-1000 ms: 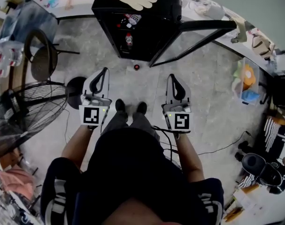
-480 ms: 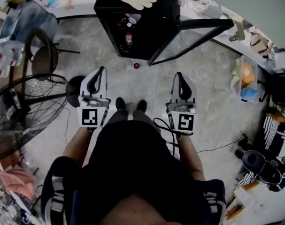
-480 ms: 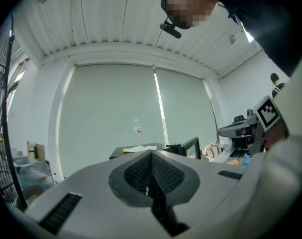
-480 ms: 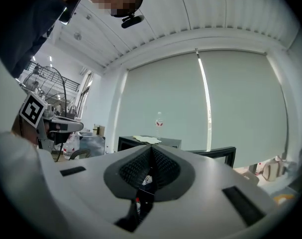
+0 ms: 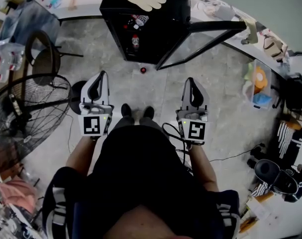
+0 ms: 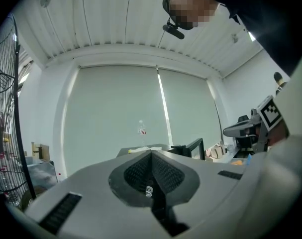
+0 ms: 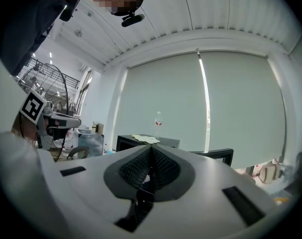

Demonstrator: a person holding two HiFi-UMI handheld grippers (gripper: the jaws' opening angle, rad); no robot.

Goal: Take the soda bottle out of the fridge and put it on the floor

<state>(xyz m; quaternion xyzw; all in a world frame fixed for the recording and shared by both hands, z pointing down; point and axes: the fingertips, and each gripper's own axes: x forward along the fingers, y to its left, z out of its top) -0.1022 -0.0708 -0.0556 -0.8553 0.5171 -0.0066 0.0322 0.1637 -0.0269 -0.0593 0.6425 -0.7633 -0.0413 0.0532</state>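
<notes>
Obscuring its bottles (image 5: 135,42), dark open fridge (image 5: 174,15)

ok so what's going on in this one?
A person stands facing a black fridge whose door is open. The left tool and right tool are both shut and empty, held level in front of the body, touching nothing. What looks like a red-capped bottle stands on the floor just in front of the fridge; other bottles sit inside.
</notes>
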